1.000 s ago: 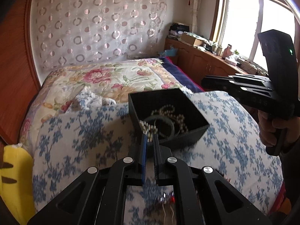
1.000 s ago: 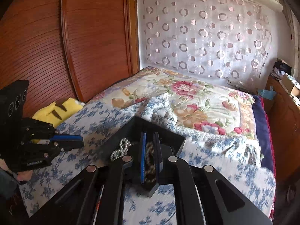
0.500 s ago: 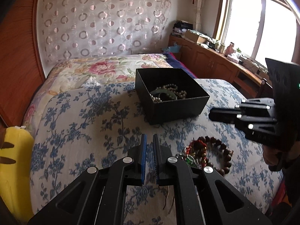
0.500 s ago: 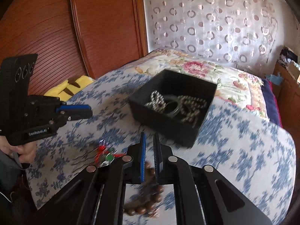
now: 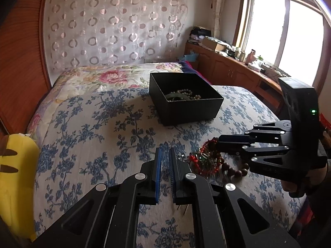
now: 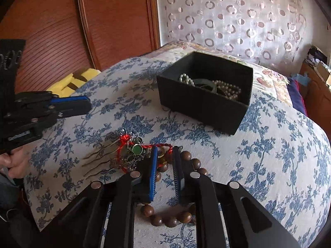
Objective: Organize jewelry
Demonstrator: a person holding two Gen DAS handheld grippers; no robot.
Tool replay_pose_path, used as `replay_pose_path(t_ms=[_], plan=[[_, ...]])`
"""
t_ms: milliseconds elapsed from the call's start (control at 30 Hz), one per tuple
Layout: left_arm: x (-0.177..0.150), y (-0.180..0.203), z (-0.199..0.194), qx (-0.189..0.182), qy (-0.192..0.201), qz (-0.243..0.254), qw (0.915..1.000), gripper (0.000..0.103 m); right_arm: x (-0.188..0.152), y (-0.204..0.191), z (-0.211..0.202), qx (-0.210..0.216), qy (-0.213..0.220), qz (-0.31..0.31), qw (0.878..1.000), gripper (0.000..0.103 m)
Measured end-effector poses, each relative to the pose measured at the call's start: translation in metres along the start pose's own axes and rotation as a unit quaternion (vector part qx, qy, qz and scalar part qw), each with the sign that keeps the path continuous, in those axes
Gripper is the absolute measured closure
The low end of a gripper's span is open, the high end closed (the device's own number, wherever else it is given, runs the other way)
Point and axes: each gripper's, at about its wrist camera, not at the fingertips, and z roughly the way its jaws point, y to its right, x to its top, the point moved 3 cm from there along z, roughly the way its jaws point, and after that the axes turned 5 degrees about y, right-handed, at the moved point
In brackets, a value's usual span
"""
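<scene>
The right tool (image 6: pixel 164 161) is shown poised over the brown wooden bead bracelet (image 6: pixel 171 215), its jaws opening and nothing yet pressed between the pads; the bracelet's far arc is seen just past the fingertips. The left tool (image 5: pixel 164 159) is shown nearly closed and empty, held over bare quilt beside the heap. The loose jewelry lies on the blue-flowered quilt of the bed (image 6: pixel 269 165): the bracelet, touching a red-corded charm with a green stone (image 6: pixel 135 149), with thin bronze hairpins (image 6: pixel 97 161) just beside it. The open square black box (image 6: pixel 203 103), already holding a pearl strand (image 6: pixel 227 91) and a green bangle, stands beyond. For a clean pick, the jaws are best widened further, lowered astride one bead run only, kept clear of the red cord, and closed before lifting toward the box. Small pale lettering is seen on the left tool's body, but it cannot be read
</scene>
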Motion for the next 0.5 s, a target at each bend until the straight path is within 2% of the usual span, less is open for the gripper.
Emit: replay_pose_path(t_ms=[267, 333, 367, 500], plan=[[-0.005, -0.004, -0.012, 0.004, 0.007, -0.005, 1.0000, 0.096, 0.003, -0.012, 0.012, -0.043, -0.015, -0.028, 0.999, 0.088], [-0.006, -0.004, -0.013, 0.005, 0.007, -0.005, 1.0000, 0.096, 0.003, -0.013, 0.012, -0.050, -0.017, -0.038, 0.998, 0.095], [-0.006, -0.004, -0.012, 0.004, 0.007, -0.005, 1.0000, 0.096, 0.003, -0.013, 0.012, -0.052, -0.017, -0.041, 0.998, 0.095], [-0.009, -0.004, -0.013, 0.003, 0.004, -0.006, 1.0000, 0.096, 0.008, -0.011, -0.001, -0.048, 0.004, -0.039, 0.998, 0.095]])
